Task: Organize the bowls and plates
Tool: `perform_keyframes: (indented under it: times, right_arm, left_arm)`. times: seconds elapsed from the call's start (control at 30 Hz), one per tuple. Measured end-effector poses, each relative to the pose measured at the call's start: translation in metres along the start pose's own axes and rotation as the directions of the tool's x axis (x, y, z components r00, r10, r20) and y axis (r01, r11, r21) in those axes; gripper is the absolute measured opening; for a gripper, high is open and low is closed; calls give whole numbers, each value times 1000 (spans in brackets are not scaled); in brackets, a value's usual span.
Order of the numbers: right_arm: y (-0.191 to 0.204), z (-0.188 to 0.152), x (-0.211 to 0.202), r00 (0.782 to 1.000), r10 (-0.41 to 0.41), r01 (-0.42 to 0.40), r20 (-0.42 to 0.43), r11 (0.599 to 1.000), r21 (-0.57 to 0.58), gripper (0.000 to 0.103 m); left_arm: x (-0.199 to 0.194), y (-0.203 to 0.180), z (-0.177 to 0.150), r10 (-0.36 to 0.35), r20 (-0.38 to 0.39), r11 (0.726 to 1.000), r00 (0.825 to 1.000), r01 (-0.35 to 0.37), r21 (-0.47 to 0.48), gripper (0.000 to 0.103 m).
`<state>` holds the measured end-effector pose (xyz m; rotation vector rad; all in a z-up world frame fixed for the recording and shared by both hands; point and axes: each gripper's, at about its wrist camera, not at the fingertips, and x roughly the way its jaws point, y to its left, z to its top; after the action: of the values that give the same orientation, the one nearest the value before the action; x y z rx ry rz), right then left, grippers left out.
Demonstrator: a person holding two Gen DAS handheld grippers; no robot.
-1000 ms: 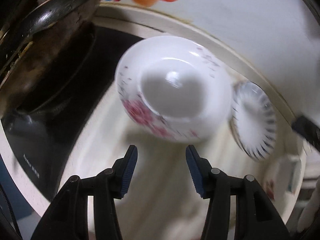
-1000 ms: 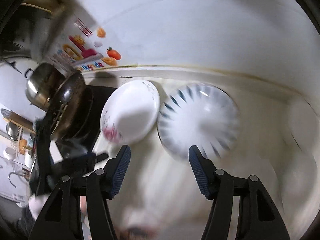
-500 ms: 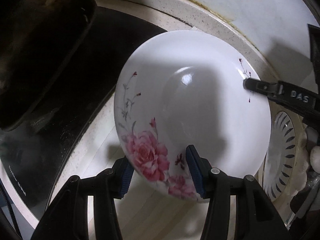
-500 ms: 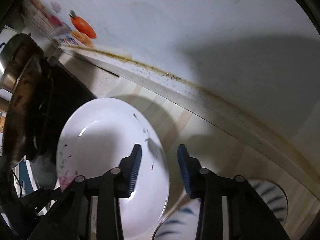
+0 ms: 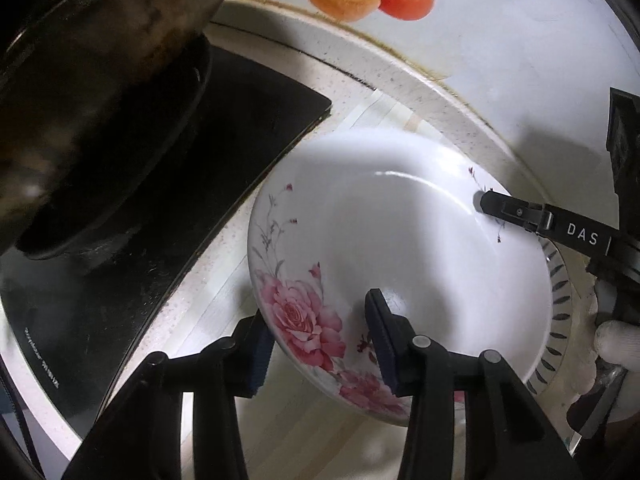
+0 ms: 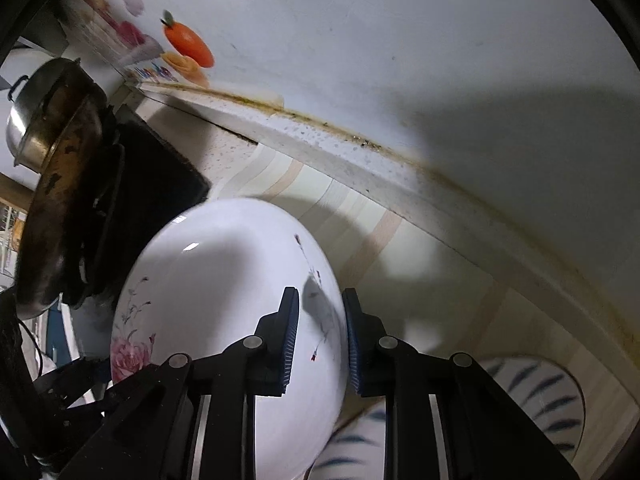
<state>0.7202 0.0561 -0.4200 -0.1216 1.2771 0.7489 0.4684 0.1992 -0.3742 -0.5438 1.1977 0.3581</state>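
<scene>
By the black stove at the table's left, the left hand-held gripper has been closing across the rose-painted bowl's near rim. The right hand-held gripper has been closing on its far rim, the bowl partly over the striped plate toward the table's back edge.

Dark wok on black stove

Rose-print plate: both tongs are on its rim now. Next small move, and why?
Probably lift it slightly with both together, keeping it level. The left tongs straddle the rim of the rose-print plate at the roses, the right tongs the opposite rim; both have just been closing. The plate overlaps the blue-striped plate and sits close to the black cooktop, so sliding risks scraping.
</scene>
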Motion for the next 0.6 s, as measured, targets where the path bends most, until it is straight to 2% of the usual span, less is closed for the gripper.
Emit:
perform_keyframes:
  times: [0.23, 0.4, 0.6]
  right_arm:
    - [9, -19, -35, 999, 3, -4, 42, 1000, 12, 24]
    - [15, -37, -71, 996, 10, -12, 86, 1000, 23, 24]
    - [26, -81, -128, 989, 16, -23, 145, 998, 51, 24]
  left_arm:
    - [-20, -3, -6, -23, 16, 1000, 1000, 22, 21, 41]
    - [-49, -6, -19, -49, 41, 998, 998, 47, 50, 41]
    - [-92, -11, -51, -86, 50, 991, 995, 80, 109, 41]
